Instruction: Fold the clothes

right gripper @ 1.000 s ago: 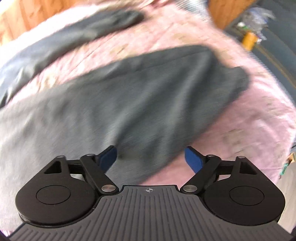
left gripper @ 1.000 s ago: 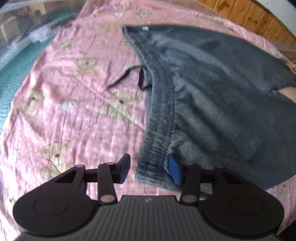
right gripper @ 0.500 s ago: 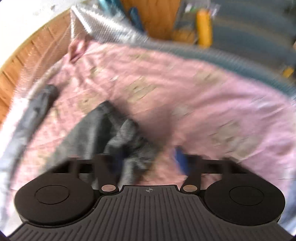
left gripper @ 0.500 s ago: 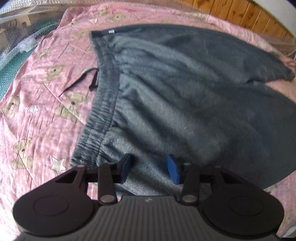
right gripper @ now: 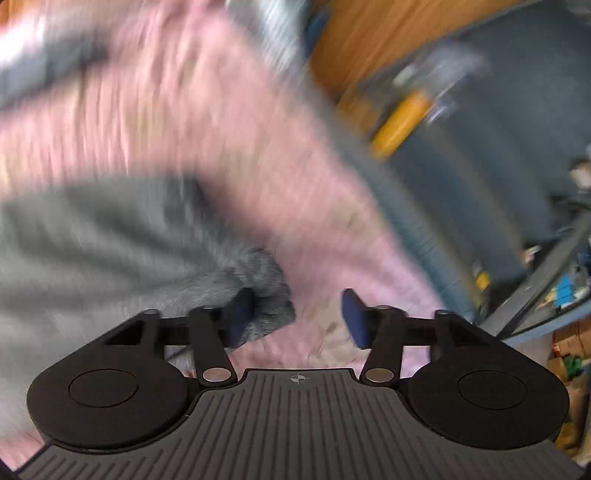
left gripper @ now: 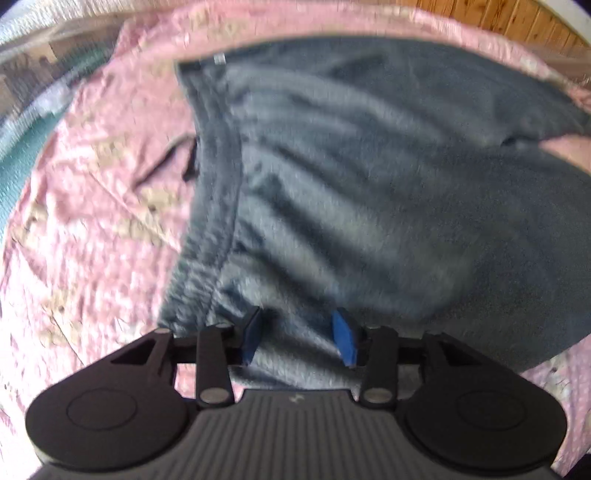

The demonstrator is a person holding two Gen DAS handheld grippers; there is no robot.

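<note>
1. Grey trousers [left gripper: 388,192]: thick fleecy cloth, matt and fuzzy, gathered into ribs at the waistband [left gripper: 210,206]; fluffy nap at the leg end [right gripper: 258,280].
2. Drawstring [left gripper: 162,162]: thin dark cord, matt.
3. Pink bedsheet [left gripper: 92,229]: soft quilted cloth, creased, printed with pale bears, no shine.
4. Left gripper [left gripper: 298,336] and right gripper [right gripper: 298,318]: matt black plastic body with a ribbed top, small bright metal pivot pins; blue pads [left gripper: 345,341] that look rubbery and dull.
5. Wall panelling [left gripper: 509,22]: varnished wooden boards, slightly glossy, knots showing.
6. Yellow object [right gripper: 400,123]: smooth-looking, too blurred to tell the material.
</note>
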